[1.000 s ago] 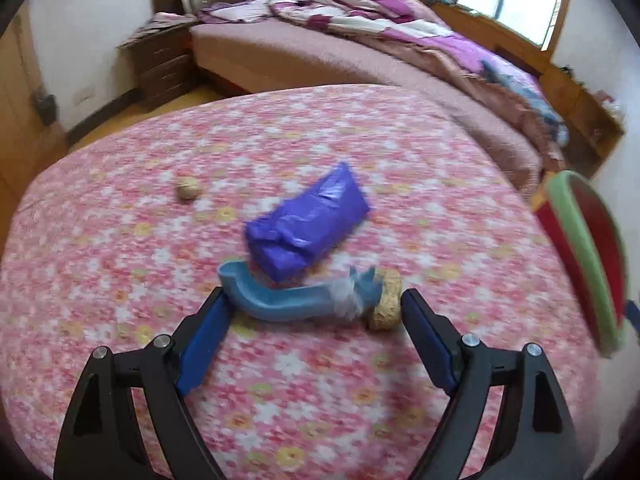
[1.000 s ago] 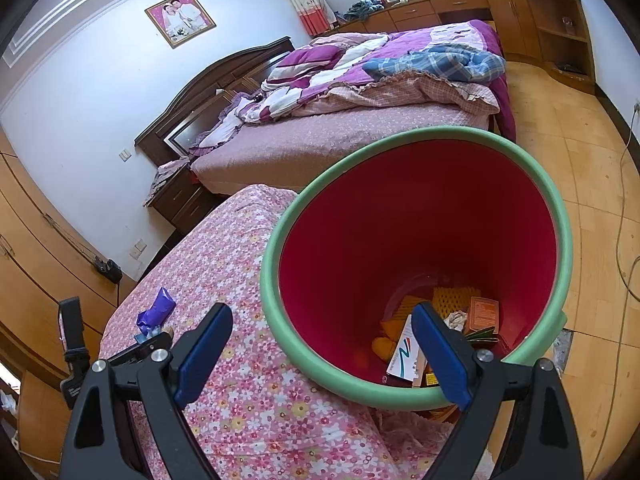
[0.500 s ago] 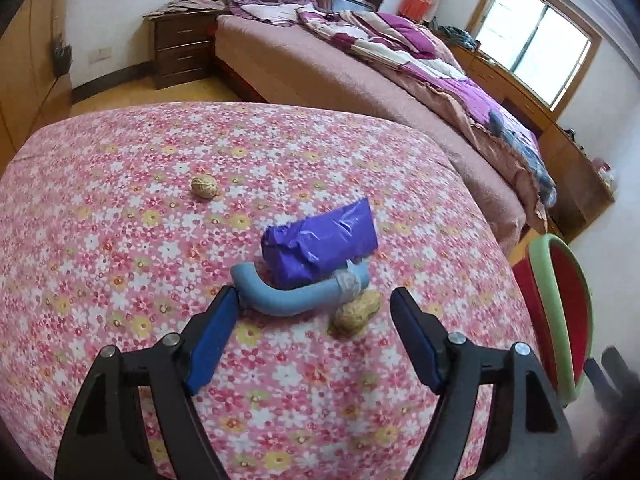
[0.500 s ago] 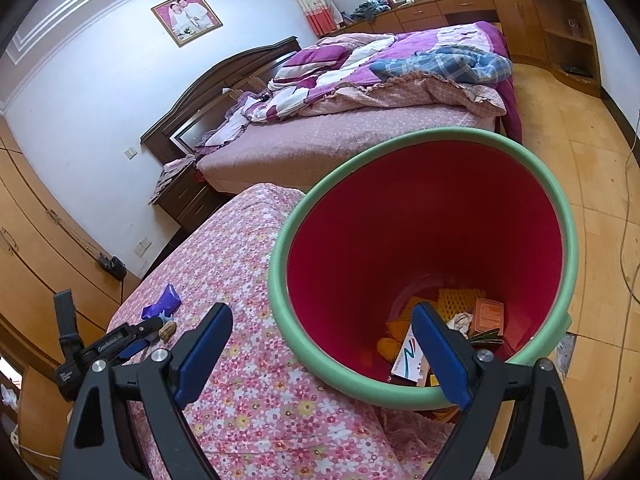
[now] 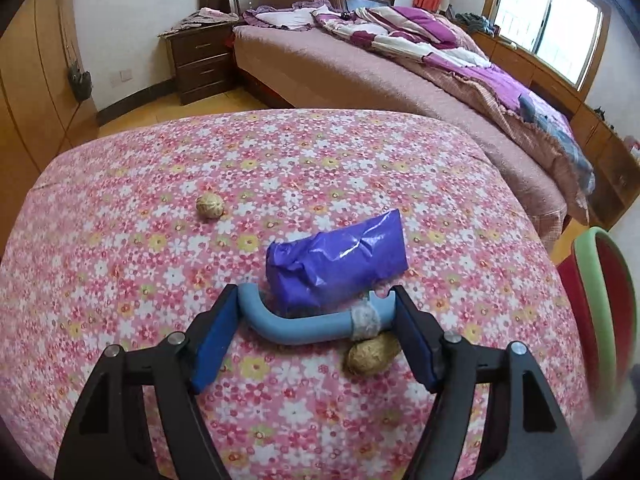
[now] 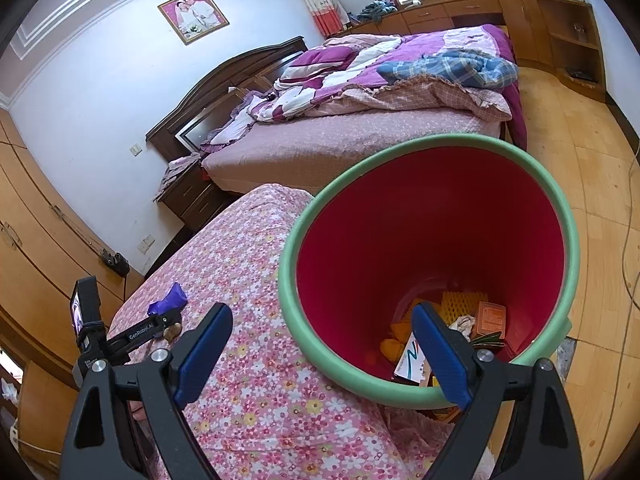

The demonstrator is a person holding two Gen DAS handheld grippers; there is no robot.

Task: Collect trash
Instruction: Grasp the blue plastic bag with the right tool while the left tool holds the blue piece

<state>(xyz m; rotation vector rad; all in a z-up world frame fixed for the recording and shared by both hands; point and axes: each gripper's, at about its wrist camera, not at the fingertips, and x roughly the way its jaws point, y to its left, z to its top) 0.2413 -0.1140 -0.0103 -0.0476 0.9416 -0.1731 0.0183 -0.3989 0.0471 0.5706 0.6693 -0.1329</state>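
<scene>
The left gripper (image 5: 312, 320) hangs low over a table covered in a pink cloth printed with small flowers (image 5: 120, 260), its blue-padded jaws astride a bent light-blue tube with a band of grey tape near one end (image 5: 304, 330). The jaws have just been closing, and the tube lies between them: the left pad seems to meet the tube's upturned end and the right pad sits against the taped end, though from this angle it is hard to be sure that either pad is pressing, so the claw reads as fairly wide and not yet gripping. A crumpled purple plastic wrapper (image 5: 336, 264) lies just behind the tube, touching it. A tan peanut shell (image 5: 372, 356) rests under the tube's taped end, close by the right pad, and a second round tan shell (image 5: 209, 206) sits well apart, farther back on the cloth. The right gripper (image 6: 322, 344) stands wide with nothing between its pads, held above the edge of the table and the mouth of a red plastic waste bin with a pale green rim (image 6: 564, 216). The bin stands beside the table and holds paper scraps and orange and yellow bits at its bottom. Beyond lies a bed with a purple patchwork quilt (image 6: 360, 68).
</scene>
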